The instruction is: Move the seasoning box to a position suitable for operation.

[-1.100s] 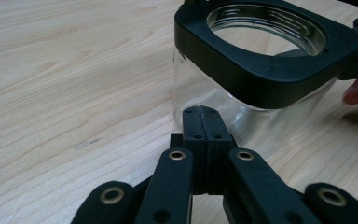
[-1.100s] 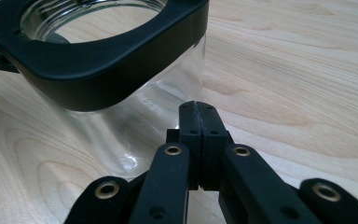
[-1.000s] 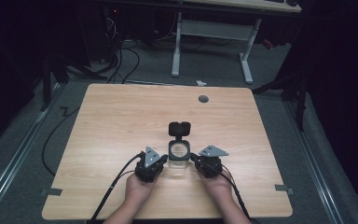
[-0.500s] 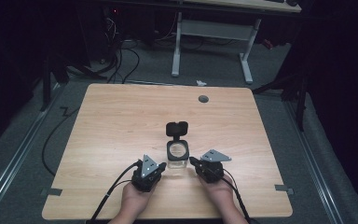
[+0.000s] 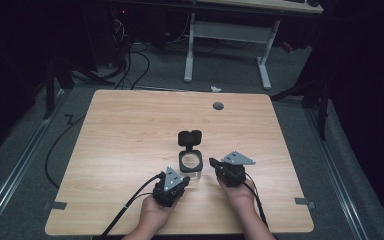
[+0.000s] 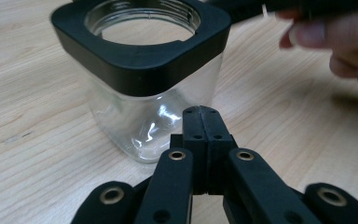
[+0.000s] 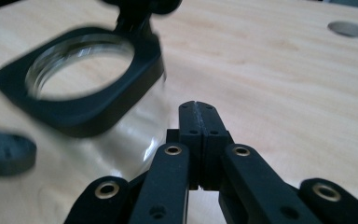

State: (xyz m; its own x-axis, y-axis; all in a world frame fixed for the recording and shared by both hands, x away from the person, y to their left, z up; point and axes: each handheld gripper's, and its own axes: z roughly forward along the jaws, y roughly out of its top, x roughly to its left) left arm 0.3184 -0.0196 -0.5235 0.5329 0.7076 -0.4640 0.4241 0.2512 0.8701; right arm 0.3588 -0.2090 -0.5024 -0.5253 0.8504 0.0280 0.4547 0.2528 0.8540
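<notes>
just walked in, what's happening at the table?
A person holds a gripper in each hand beside a clear glass jar with a black square collar, its hinged lid flipped open. The left gripper and right gripper are both shut on nothing, flanking the jar on the wooden table.

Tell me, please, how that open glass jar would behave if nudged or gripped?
The jar looks rigid, with smooth clear walls, so it probably slips in a grip. It seems empty, and its flat square base suggests sliding, not rolling. The open lid behind may shift its balance.
</notes>
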